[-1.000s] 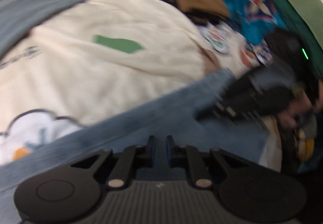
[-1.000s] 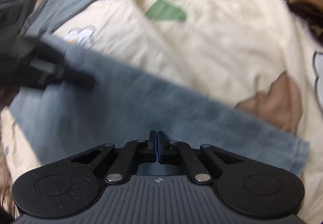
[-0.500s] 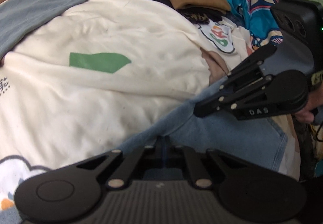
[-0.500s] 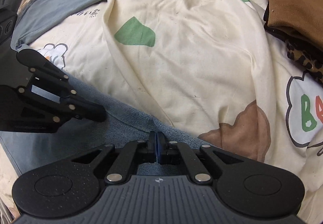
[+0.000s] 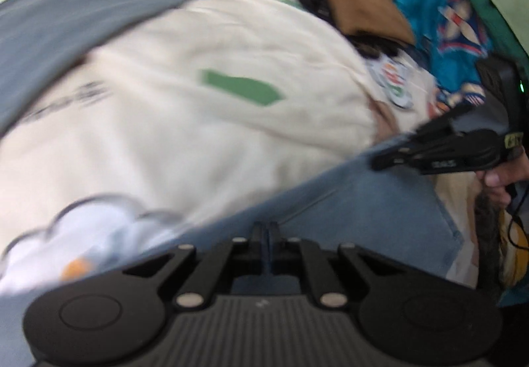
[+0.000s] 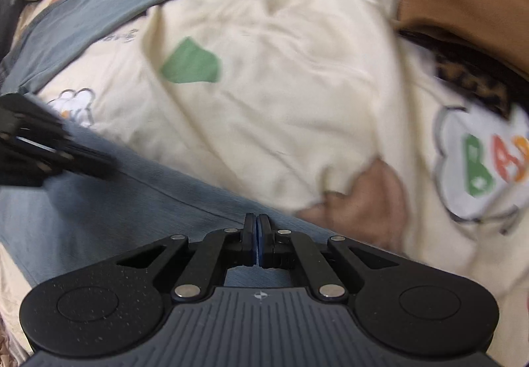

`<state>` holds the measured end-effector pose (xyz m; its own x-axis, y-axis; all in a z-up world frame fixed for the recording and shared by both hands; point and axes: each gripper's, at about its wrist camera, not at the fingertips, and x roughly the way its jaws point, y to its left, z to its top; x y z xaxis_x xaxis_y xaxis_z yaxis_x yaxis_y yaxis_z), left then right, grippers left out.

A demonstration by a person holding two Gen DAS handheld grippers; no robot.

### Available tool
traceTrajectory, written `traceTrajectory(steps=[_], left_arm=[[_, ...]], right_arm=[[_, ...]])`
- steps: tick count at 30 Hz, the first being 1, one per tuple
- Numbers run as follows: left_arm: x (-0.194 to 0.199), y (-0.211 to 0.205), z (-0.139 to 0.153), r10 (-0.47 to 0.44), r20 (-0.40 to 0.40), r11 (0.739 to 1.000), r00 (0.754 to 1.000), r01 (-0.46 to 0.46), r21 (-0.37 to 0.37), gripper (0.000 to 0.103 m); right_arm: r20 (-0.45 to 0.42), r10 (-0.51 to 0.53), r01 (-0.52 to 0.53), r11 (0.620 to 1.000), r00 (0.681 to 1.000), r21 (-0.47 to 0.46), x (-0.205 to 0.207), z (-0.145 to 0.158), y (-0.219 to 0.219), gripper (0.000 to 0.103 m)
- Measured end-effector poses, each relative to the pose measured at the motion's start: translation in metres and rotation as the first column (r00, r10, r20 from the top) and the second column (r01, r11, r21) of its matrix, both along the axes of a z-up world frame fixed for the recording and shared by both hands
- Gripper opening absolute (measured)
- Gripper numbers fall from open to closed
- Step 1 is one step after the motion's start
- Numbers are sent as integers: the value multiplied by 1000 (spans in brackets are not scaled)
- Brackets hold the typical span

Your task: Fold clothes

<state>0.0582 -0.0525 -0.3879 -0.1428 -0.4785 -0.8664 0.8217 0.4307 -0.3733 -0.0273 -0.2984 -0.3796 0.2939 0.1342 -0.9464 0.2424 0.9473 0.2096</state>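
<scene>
Item: light-blue denim garment [image 5: 380,211], lying across a cream cartoon-print bedsheet [image 5: 198,142], its near edge pinched by both clenched grippers, left gripper [image 5: 265,230] and right gripper [image 6: 257,221]; step: fold under way; next likely needs both carrying this edge over evenly.

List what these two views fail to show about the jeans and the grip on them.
- Jeans, left wrist view: near part hidden under the left gripper; motion blur hides the seams.
- Jeans, right wrist view: the rest cut off by the frame's left edge.
- Right gripper: jaws shut on denim; how much fabric is pinched is hidden between them.
- Text on the cream sheet: blurred, unreadable.
</scene>
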Motion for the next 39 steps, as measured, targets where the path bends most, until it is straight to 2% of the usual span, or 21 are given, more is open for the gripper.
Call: traceTrajectory(steps=[3,6,8,11,15,16,23,26,27,29,31,33,36,39], left_arm=[[10,36,1,100,35,993,994,-102,53,5],[16,73,-1,225,58,968,973,-230,99,5],[16,94,-2,328,65,935,942,-334,120,4],[13,126,-3,471,72,868,879,-476,139,4],[4,163,-4,585,93,789,806,-592,166,4],[1,171,-4,600,105,773,793,-608,178,9],[-6,238,-1,703,172,657,691,-722,215,9],[-8,265,-1,731,196,616,654,-755,226,9],[-10,274,-1,738,205,602,642,-765,230,9],[-13,292,-2,753,223,574,619,-784,237,9],[-17,309,-1,768,233,552,597,-801,231,8],[-21,327,0,791,236,522,564,-824,218,8],[-26,353,1,824,259,464,504,-862,204,8],[-28,377,2,860,267,394,434,-899,190,8]], right_arm=[[-23,-27,27,999,999,-27,-17,-4,-9,4],[-40,-67,64,996,997,-56,-31,-6,-20,4],[-49,-102,99,993,994,-71,-38,-6,-28,4],[-61,-133,128,988,989,-87,-47,-6,-38,4],[-70,-151,145,985,986,-90,-57,-1,-45,6],[-69,-152,146,986,986,-83,-59,1,-46,7],[-83,-146,143,989,986,-43,-76,12,-47,9],[-96,-143,142,990,985,-16,-83,14,-43,10],[-100,-137,136,991,986,-8,-86,14,-41,13],[-109,-130,131,991,985,-3,-92,15,-37,27],[-122,-137,139,990,983,3,-100,18,-34,28],[-139,-144,147,989,980,10,-107,23,-32,28],[-151,-116,119,993,982,11,-115,32,-28,29],[-170,-103,105,994,980,2,-121,34,-29,30]])
